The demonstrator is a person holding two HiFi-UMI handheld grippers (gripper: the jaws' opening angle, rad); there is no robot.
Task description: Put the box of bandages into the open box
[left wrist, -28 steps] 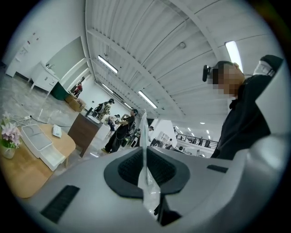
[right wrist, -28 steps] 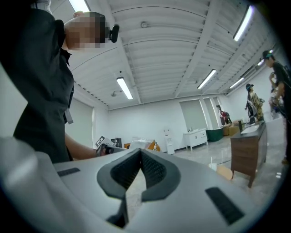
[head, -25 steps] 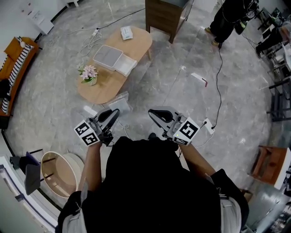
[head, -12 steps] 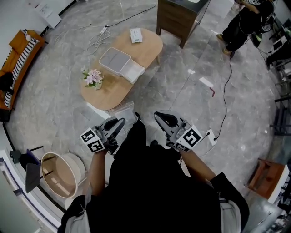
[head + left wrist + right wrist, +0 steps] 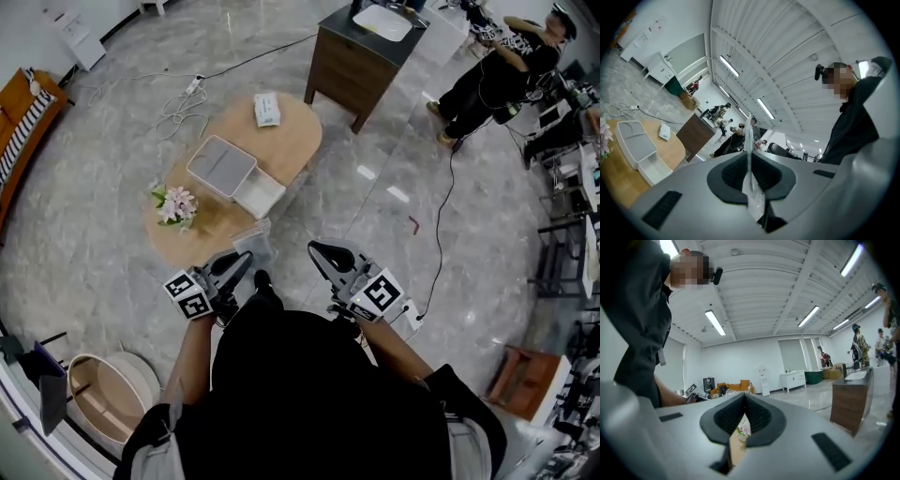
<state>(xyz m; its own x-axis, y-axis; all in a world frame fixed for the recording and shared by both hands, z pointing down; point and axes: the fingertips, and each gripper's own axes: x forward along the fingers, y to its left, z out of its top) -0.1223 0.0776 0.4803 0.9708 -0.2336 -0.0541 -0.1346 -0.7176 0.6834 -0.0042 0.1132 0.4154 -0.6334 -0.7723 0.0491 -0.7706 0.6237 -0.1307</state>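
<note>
As I walked closer, the tabletop (image 5: 295, 141) drew nearer my left claw (image 5: 242, 260) and right claw (image 5: 319, 251), both closed and empty. The box of bandages (image 5: 267, 110) lay untouched at the far end, apart from the open box (image 5: 272, 187).

An oval wooden table (image 5: 292, 142) and dark cabinet (image 5: 349, 73) stand on grey marble floor (image 5: 103, 178) under strip lights (image 5: 715, 322).
</note>
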